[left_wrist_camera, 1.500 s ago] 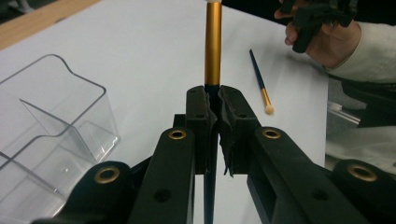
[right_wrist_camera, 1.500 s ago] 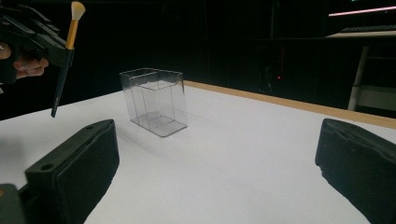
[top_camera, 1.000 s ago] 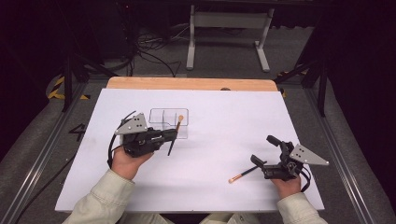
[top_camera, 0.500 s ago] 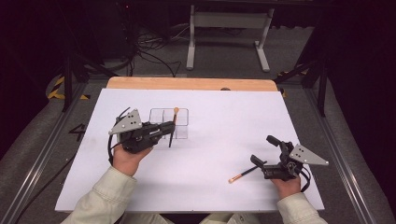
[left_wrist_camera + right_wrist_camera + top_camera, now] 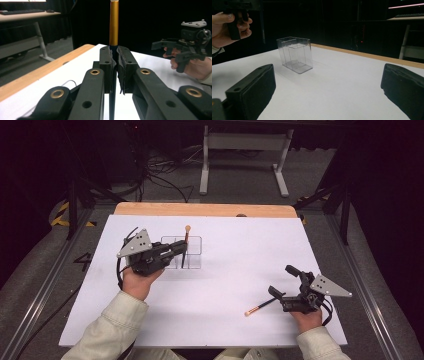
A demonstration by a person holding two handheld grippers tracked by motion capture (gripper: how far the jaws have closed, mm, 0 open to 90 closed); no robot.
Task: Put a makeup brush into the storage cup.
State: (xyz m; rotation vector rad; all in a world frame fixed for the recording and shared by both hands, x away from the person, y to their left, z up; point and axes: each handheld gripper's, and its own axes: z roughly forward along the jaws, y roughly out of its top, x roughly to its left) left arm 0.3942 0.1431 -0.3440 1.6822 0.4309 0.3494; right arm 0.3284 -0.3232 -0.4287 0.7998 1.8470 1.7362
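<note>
Since 1 second ago my left gripper (image 5: 172,251) has carried the brush (image 5: 185,245) a little toward 11 o'clock, so it now stands over the clear box (image 5: 192,254) instead of beside it; my right gripper (image 5: 280,290) has stayed put.

In the high view, the left gripper sits at about 10 o'clock from the centre of the white table (image 5: 225,285), jaws clamped together on the brush. The brush stands nearly upright, its orange tip up, its lower end at the box's compartments; which compartment I cannot tell. At 4 o'clock the right gripper rests low with jaws apart, and a 2nd brush (image 5: 260,307) lies flat on the sheet just at its jaw tips.

In the left gripper view, the 2 pads (image 5: 106,67) press on the dark shaft, the gold ferrule (image 5: 114,22) rising straight toward 12 o'clock. The right hand (image 5: 197,67) is at 3 o'clock.

In the right gripper view, both black jaws stand wide apart with nothing between them. The clear box (image 5: 295,53) sits at 11 o'clock, the left hand (image 5: 229,25) above it at 10 o'clock.
</note>
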